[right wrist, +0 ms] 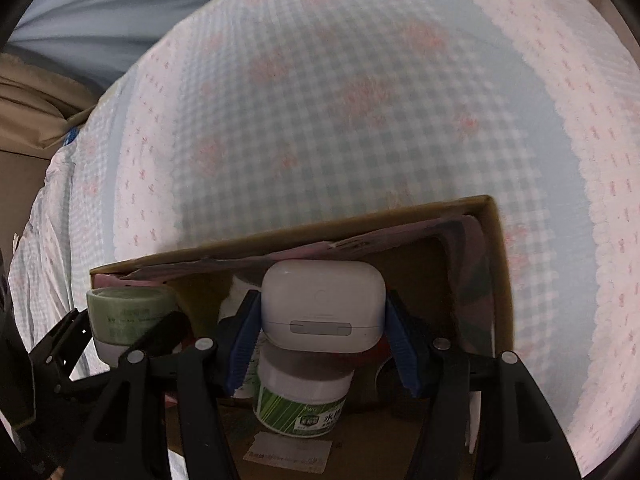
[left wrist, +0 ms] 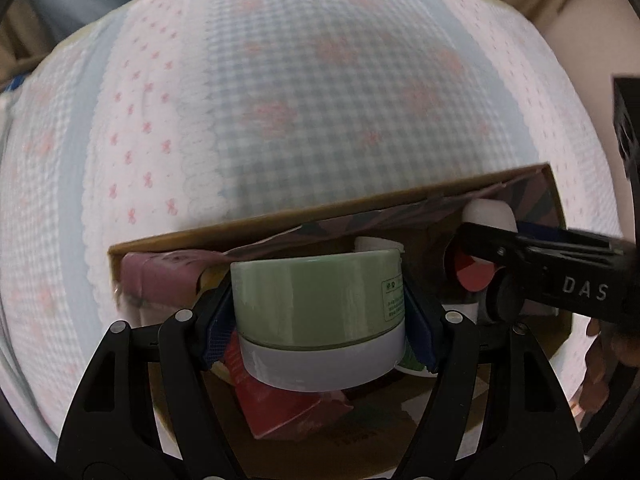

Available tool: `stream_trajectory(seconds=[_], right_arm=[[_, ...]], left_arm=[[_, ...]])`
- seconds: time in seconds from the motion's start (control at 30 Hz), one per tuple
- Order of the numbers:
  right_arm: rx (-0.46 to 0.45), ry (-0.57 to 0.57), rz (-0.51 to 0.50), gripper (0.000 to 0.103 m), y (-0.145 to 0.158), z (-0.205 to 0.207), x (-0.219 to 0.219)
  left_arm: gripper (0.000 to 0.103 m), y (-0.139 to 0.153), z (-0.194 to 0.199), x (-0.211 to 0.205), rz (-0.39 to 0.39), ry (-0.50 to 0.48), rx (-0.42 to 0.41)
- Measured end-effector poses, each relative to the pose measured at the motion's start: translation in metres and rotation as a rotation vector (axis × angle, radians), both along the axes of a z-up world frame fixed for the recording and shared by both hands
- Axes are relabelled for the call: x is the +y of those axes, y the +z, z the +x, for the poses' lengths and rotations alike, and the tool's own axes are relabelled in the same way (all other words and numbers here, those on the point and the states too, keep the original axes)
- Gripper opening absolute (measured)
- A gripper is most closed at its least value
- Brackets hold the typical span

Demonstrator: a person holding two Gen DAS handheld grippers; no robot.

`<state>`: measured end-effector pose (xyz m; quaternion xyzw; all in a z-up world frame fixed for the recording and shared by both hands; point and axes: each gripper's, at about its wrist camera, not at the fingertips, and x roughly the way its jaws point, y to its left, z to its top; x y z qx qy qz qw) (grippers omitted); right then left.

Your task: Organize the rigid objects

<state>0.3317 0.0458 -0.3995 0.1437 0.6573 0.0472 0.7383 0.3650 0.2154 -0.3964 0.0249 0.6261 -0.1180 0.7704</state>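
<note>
My left gripper [left wrist: 320, 312] is shut on a round green jar with a white lid [left wrist: 320, 304], held over the open cardboard box [left wrist: 320, 210]. My right gripper [right wrist: 322, 320] is shut on a white earbud case [right wrist: 324, 304], also above the box [right wrist: 496, 264]. In the right wrist view the green jar [right wrist: 128, 316] shows at the left, between the other gripper's black fingers. In the left wrist view the white case [left wrist: 488, 216] shows at the right, in the other gripper.
Inside the box lie a pink packet [left wrist: 160, 280], a red packet [left wrist: 288, 404] and a white pot with a green striped label [right wrist: 300, 408]. The box sits on a bed with a blue checked cover with pink flowers [left wrist: 320, 100]. A hand [left wrist: 608, 344] is at the right edge.
</note>
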Motion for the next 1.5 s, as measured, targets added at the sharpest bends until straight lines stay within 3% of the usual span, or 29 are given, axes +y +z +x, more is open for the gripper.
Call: stream_trajectory(seconds=[0.13,0.17,0.2,0.27,0.33,0.4,0.63,0.93,1.17,1.5], right_arm=[[0.03,0.008,0.022,0.056,-0.007,0.003,0.001],[0.037,0.006,0.019,0.062,-0.007,0.003,0.0],[0.039,0.005,0.025,0.065,-0.007,0.003,0.0],[0.033,0.025,0.041,0.091,-0.003,0.003,0.003],[0.029,0.07,0.011,0.103,0.0,0.002,0.009],[0.004,0.085,-0.03,0.103,0.003,-0.001,0.011],[-0.001,0.046,-0.021,0.103,0.009,-0.012,0.002],[-0.08,0.045,-0.03,0.103,0.053,-0.039,0.0],[-0.18,0.066,-0.055,0.103,0.128,-0.079,-0.014],[-0.456,0.069,-0.119,0.103,0.29,-0.163,-0.063]], left_arm=[[0.073,-0.003,-0.001,-0.012,0.047,-0.069,0.019],[0.081,-0.001,-0.003,-0.015,0.065,-0.092,0.016],[0.102,0.002,-0.005,-0.017,0.069,-0.105,0.009],[0.103,0.009,-0.01,-0.019,0.059,-0.13,-0.009],[0.103,0.013,-0.013,-0.018,0.07,-0.141,-0.015],[0.103,0.016,-0.016,-0.016,0.08,-0.14,-0.023],[0.103,0.028,-0.025,-0.004,0.062,-0.096,-0.034],[0.103,0.077,-0.054,0.0,0.049,-0.057,-0.122],[0.103,0.148,-0.092,-0.001,0.033,-0.019,-0.216],[0.103,0.297,-0.171,-0.013,-0.029,0.091,-0.47]])
